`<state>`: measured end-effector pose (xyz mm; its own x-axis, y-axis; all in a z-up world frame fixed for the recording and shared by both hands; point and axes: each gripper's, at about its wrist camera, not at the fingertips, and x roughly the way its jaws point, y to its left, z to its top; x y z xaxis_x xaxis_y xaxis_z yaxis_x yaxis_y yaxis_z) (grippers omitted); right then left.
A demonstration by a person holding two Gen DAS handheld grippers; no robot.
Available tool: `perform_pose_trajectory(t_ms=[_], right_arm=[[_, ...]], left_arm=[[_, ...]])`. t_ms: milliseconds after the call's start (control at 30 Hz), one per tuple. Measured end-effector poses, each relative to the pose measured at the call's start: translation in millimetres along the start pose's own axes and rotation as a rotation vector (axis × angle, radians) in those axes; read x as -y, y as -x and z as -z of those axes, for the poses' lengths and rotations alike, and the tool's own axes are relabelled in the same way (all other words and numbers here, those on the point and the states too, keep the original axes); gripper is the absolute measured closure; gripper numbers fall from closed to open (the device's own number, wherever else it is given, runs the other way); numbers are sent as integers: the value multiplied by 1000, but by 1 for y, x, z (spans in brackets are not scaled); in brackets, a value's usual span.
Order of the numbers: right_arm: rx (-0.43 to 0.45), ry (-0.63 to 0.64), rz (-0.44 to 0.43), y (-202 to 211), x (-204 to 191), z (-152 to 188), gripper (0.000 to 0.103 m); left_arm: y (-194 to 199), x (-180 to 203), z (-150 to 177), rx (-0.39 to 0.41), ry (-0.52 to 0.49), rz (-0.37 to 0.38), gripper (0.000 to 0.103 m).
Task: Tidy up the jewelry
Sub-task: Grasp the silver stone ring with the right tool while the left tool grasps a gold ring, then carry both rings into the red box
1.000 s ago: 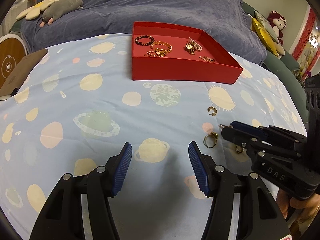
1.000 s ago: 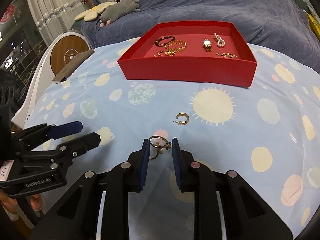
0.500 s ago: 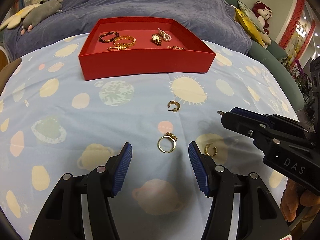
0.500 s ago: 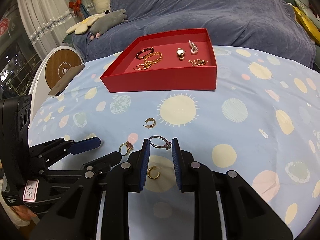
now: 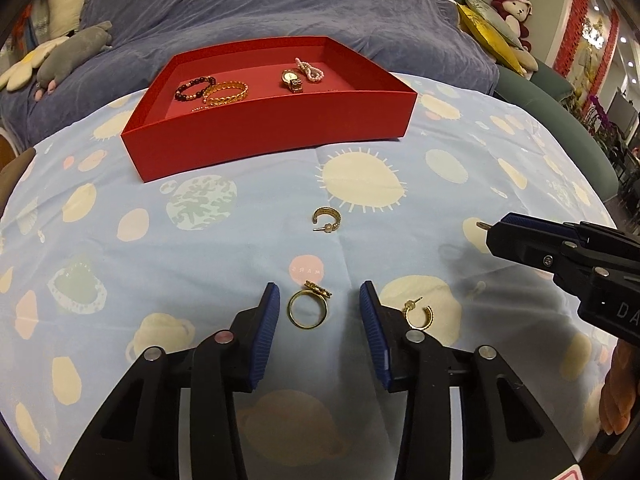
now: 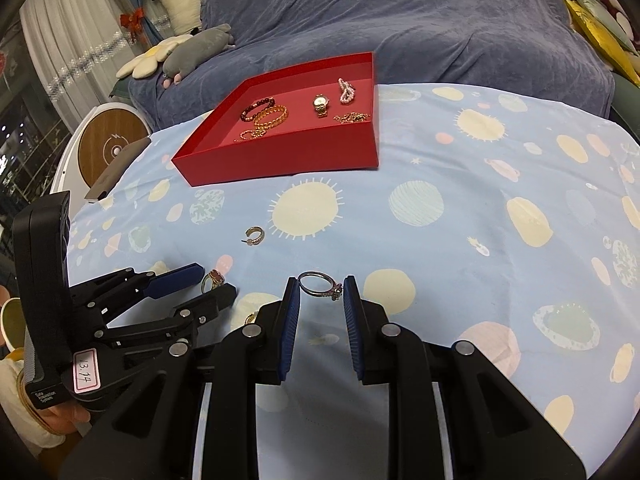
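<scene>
Two rings (image 5: 308, 312) | two earrings (image 5: 419, 315) (loose) | left tongs (image 5: 319, 307) closing, unclamped | right tongs (image 6: 320, 287) gripping ring (image 6: 320, 284)

Red tray (image 6: 280, 160): landmark, standing on the planet-print cloth (image 6: 460, 220) in front of the blue-draped sofa (image 6: 400, 20).
Inside the tray: dark bead bracelet (image 6: 256, 106), gold bangle (image 6: 272, 117), gold chain (image 6: 250, 134), gold watch (image 6: 321, 105), pink bead strand (image 6: 346, 90), fine chain (image 6: 352, 117).
Nearer than the tray, on the cloth: gold hoop earring (image 6: 254, 236).
Nearer still, below the tray's right half: right gripper (image 6: 320, 294), blue pads clamped on a silver stone-set ring (image 6: 320, 284), held off the cloth.
Near left of the tray: left gripper (image 6: 206, 286), jaws just closing round a gold ring (image 6: 211, 280), pads seemingly not yet pressing it.
Beside its lower finger: second hoop earring (image 6: 251, 317), mostly hidden.
</scene>
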<state>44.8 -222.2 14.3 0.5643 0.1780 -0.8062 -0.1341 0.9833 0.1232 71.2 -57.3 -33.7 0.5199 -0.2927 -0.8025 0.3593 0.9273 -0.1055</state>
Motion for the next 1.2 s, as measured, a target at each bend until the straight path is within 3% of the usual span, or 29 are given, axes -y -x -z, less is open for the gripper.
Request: perform_pose_trajectory(t_ms=[100,333,367,933,1200], right_arm=[[-3,0,2,0,0,1,81],[7,-3,-4,1,-2,-2,81],[11,-2,-6,1,-4,-3,81],[84,21,-35,10,-35,-35,81],[154,16,-35,15,-38,-86,81]], left_arm=[[0,-2,0,6,-6,-17,83],[1,-3,-2,3,5,-9,88],[2,-4,-3,8,6,-7,93],[46,-43,-28,102,107,8,93],[60,-65,-71,165,118,-15,93]])
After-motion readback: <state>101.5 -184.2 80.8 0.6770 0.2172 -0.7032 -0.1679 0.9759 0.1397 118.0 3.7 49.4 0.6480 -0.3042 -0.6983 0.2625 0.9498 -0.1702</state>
